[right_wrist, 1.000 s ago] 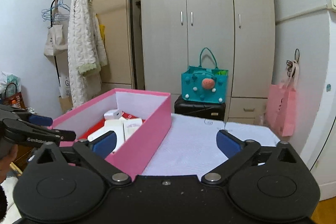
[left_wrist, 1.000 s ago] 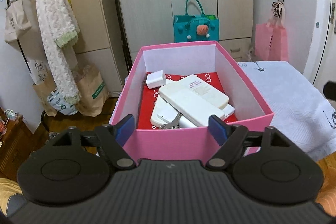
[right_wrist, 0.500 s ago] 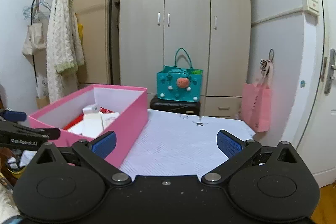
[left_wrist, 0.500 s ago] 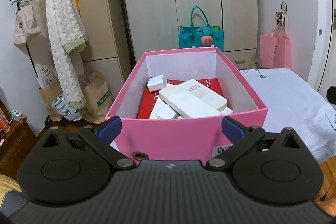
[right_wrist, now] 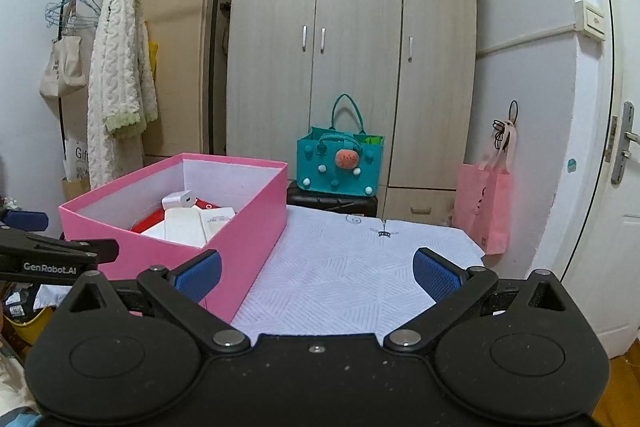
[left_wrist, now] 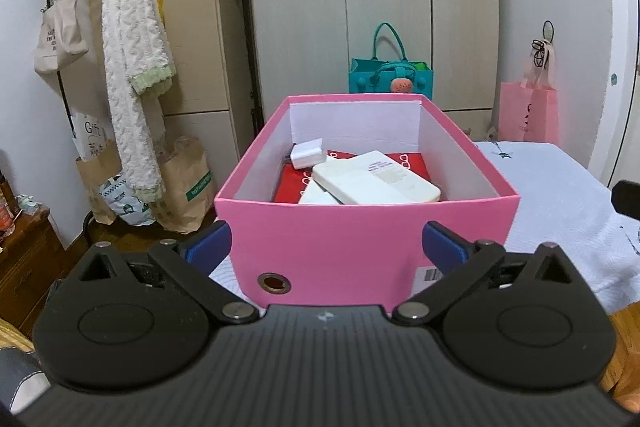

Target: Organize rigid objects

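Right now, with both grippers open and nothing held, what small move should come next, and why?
Probably ease both grippers away and stop. The left gripper and right gripper are open and hold nothing, the white items already lie inside the pink box, and no loose object shows on the white cloth.

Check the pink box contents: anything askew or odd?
Slightly untidy. In the pink box the white power bank lies tilted across other white slabs on a red box, and the white charger sits loose near the back. No damage visible.

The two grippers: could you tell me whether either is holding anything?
Nothing is held: the left gripper and right gripper are both open and empty.
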